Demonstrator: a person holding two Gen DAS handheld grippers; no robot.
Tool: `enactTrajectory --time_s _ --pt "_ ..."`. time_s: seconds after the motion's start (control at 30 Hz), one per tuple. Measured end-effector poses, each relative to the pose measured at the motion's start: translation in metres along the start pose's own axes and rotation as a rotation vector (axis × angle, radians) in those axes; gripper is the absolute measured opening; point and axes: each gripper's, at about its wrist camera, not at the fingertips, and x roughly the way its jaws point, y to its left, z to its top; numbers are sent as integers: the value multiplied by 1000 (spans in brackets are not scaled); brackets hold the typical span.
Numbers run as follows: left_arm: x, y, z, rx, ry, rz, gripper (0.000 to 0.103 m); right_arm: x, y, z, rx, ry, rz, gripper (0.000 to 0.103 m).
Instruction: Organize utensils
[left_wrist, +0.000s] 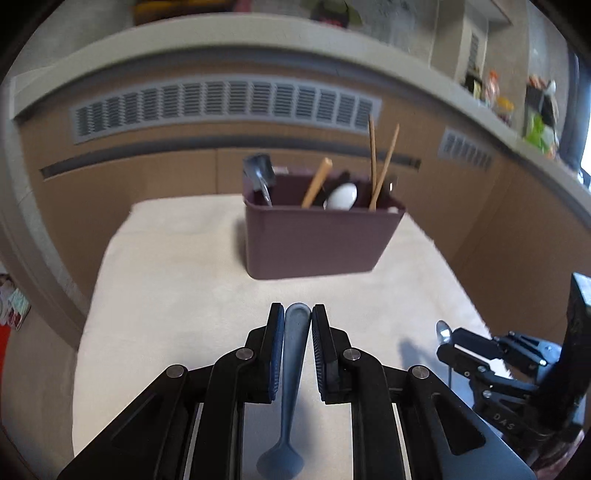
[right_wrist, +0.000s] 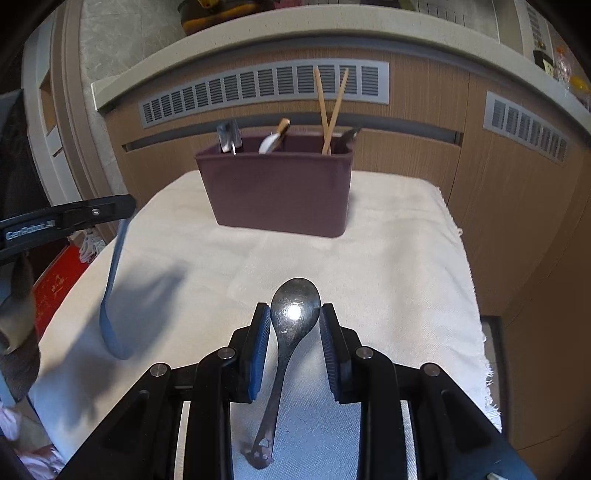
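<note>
Cloth-covered table (right_wrist: 388, 258) — both spoons, blue (left_wrist: 293, 373) and steel (right_wrist: 291, 332), hang bowl-ends apart.

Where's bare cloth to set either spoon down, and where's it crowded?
Free: the white cloth between the maroon caddy and both grippers, and the strips either side of the caddy. Crowded: inside the caddy, already holding chopsticks and other utensils.

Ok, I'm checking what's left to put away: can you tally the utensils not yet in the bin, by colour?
Blue spoon: 1, held in the left fingers
Silver spoon: 1, held in the right fingers
Total: 2
</note>
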Motion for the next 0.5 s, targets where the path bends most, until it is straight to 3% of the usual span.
enactTrajectory --time_s 0.07,0.33,0.43,0.5 --pt "-17 0 0 -15 -49 3 16 -8 3 2 -6 -17 -3 25" --pt "-48 0 5 -16 -118 -20 16 -39 12 14 -38 -95 -28 25" --pt "-57 -3 4 -12 -133 -20 16 -46 14 18 -53 -109 -40 7" --pt "-60 -5 6 -9 -143 -21 16 -49 13 21 -55 -115 -41 7"
